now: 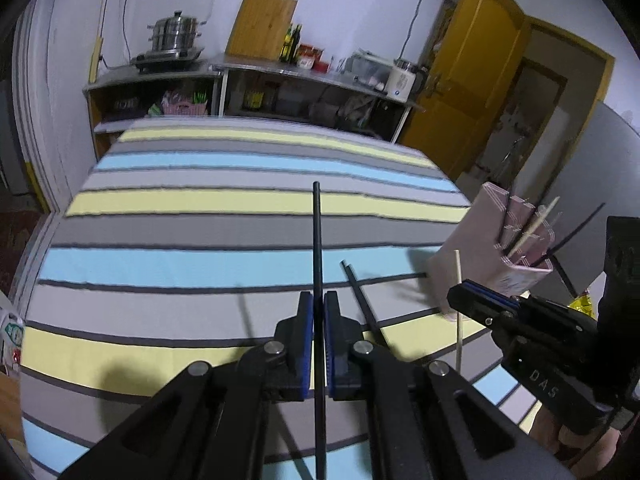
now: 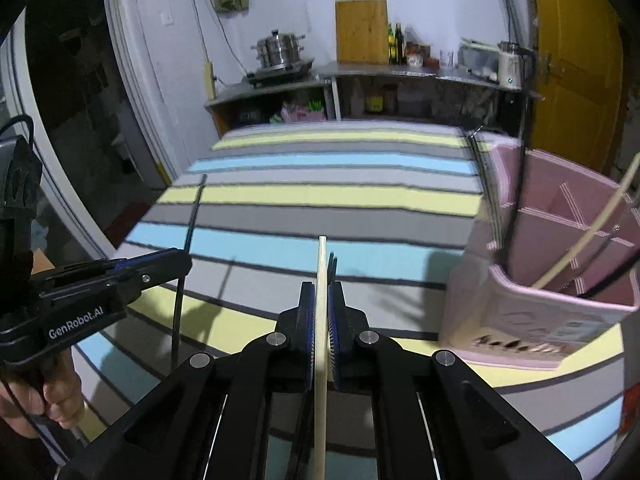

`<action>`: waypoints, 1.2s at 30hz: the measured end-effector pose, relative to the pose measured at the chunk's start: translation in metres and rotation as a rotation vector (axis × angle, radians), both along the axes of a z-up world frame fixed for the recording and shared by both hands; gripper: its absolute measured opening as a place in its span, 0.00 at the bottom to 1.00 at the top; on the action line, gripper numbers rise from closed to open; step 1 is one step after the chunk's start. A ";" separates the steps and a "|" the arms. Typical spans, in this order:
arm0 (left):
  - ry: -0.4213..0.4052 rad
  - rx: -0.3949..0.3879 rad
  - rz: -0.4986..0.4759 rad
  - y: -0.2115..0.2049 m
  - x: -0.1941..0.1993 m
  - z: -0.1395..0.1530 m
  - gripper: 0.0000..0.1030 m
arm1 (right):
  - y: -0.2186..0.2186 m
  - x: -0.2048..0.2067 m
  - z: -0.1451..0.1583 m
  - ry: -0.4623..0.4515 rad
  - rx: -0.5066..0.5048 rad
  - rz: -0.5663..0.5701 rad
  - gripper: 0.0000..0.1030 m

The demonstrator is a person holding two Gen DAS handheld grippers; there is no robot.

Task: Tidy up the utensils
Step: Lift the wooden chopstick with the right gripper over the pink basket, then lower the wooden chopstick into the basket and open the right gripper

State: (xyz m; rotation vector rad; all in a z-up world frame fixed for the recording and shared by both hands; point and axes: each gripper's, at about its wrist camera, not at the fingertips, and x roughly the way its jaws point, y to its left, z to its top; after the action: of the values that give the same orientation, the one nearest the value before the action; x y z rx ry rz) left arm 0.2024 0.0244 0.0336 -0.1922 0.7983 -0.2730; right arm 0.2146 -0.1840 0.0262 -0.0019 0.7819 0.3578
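The left tool (image 1: 319, 300) is clenched on a black chopstick (image 1: 317, 240), its blue pads pressed to either side of the thin stick, which runs straight ahead past the tips and back between the arms. The right tool (image 2: 321, 292) is clenched the same way on a pale wooden chopstick (image 2: 322, 264), the stick standing out beyond its tips. Both hang above the striped cloth (image 1: 200, 220) that covers the surface.

Just right of the left tool, a second black chopstick (image 1: 360, 300) lies on the cloth, slanting away to the upper left. Ahead and to the right of the right tool stands a pink utensil holder (image 2: 540, 300), divided into compartments — a pale chopstick (image 2: 580, 240) leans in one of them, and a thin black stick beside it; which compartment each sits in is hard to tell. From the left tool the holder sits beyond the right tool, on the same side.

A hand (image 2: 52, 396) grips the left tool's handle, seen at the left of the right tool's view.
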 end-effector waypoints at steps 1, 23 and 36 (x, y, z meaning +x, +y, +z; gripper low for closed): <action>-0.012 -0.002 -0.003 0.000 -0.003 0.006 0.05 | -0.002 -0.003 0.004 -0.007 0.006 -0.002 0.06; -0.121 -0.030 -0.084 -0.023 -0.043 0.073 0.05 | -0.051 -0.062 0.074 -0.145 0.052 -0.065 0.06; -0.149 -0.082 -0.219 -0.082 -0.029 0.113 0.05 | -0.109 -0.066 0.105 -0.214 0.087 -0.182 0.06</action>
State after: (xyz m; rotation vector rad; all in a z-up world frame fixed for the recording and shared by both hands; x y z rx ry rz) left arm 0.1738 -0.0573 0.1467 -0.1596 0.6607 -0.5211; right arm 0.1487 -0.2934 0.1317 0.1106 0.5493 0.2146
